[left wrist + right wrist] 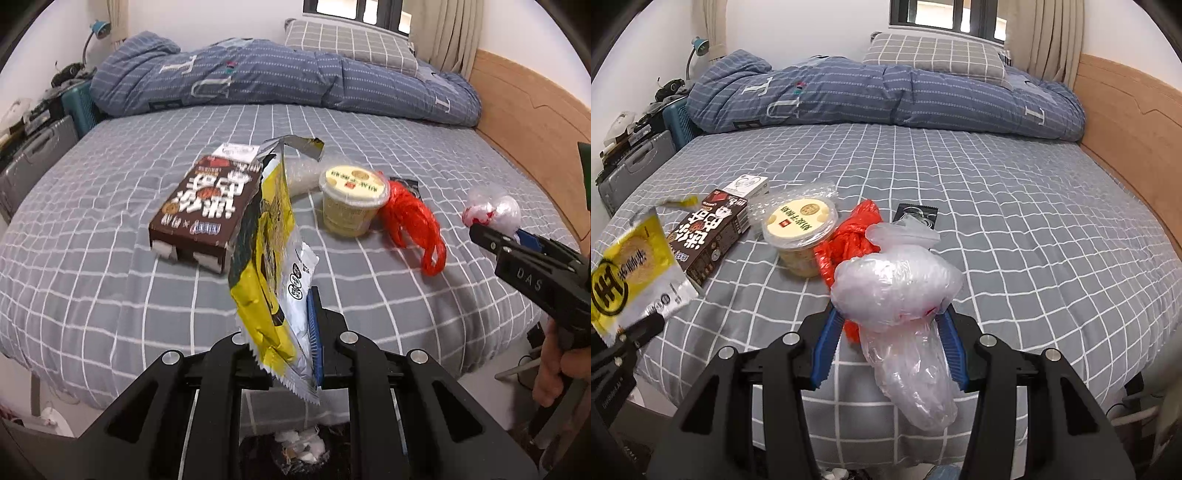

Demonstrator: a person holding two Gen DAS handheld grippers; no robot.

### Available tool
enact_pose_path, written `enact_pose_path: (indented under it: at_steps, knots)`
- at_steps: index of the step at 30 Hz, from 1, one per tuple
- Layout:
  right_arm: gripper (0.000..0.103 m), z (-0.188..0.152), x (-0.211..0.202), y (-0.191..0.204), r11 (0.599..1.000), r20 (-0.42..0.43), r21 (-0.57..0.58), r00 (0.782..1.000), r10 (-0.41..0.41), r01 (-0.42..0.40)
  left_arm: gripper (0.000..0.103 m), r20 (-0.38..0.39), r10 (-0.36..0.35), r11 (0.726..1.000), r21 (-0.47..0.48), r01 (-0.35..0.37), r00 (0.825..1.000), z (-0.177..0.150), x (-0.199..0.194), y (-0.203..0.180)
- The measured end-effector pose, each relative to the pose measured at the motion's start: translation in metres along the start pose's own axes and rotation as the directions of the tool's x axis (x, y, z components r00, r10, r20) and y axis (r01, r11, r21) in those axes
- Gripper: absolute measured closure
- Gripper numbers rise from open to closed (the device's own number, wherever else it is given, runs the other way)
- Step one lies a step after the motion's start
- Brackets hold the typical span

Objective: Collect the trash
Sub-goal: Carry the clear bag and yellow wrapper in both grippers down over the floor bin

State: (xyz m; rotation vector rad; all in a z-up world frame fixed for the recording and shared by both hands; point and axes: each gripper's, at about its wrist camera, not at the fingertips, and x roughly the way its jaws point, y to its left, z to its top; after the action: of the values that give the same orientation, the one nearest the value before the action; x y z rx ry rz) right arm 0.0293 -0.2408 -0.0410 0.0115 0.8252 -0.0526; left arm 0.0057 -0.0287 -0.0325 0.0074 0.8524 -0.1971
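My left gripper (284,332) is shut on a yellow snack bag (266,258) and holds it upright above the bed's near edge; the bag also shows in the right wrist view (635,273). My right gripper (886,325) is shut on a crumpled clear plastic bag (897,291), which also shows in the left wrist view (493,208). On the grey checked bed (1015,229) lie a brown carton (203,206), a lidded yellow cup (351,199), a red plastic bag (413,225), a small black wrapper (918,214) and a clear wrapper (303,173).
A trash bin with white scraps (299,450) sits on the floor below my left gripper. A blue duvet (886,96) and a pillow (934,55) lie at the far end. A wooden headboard (1126,129) runs along the right. Suitcases (635,166) stand at the left.
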Motion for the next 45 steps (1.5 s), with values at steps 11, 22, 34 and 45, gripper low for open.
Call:
enact_pose_path:
  at_steps: [11,22,34,45]
  knots:
    - [0.056,-0.026,-0.008,0.02,0.999,-0.031,-0.043,0.999,0.014,-0.015,0.09,-0.035,-0.003,0.998,-0.055,0.001,0.999,-0.032,-0.011,0.02]
    - [0.056,-0.062,-0.043,0.023,1.0,-0.039,-0.009,0.999,0.028,-0.028,0.09,-0.046,0.04,0.994,-0.097,-0.045,0.998,-0.065,-0.025,0.027]
    - [0.056,-0.115,-0.061,0.036,0.998,-0.106,-0.019,0.993,0.051,-0.054,0.09,-0.086,0.059,0.993,-0.095,-0.067,0.995,-0.107,-0.038,0.016]
    - [0.056,-0.161,-0.066,0.049,0.997,-0.189,-0.01,0.979,0.073,-0.077,0.091,-0.142,0.076,0.992,-0.086,-0.088,0.987,-0.135,-0.037,0.013]
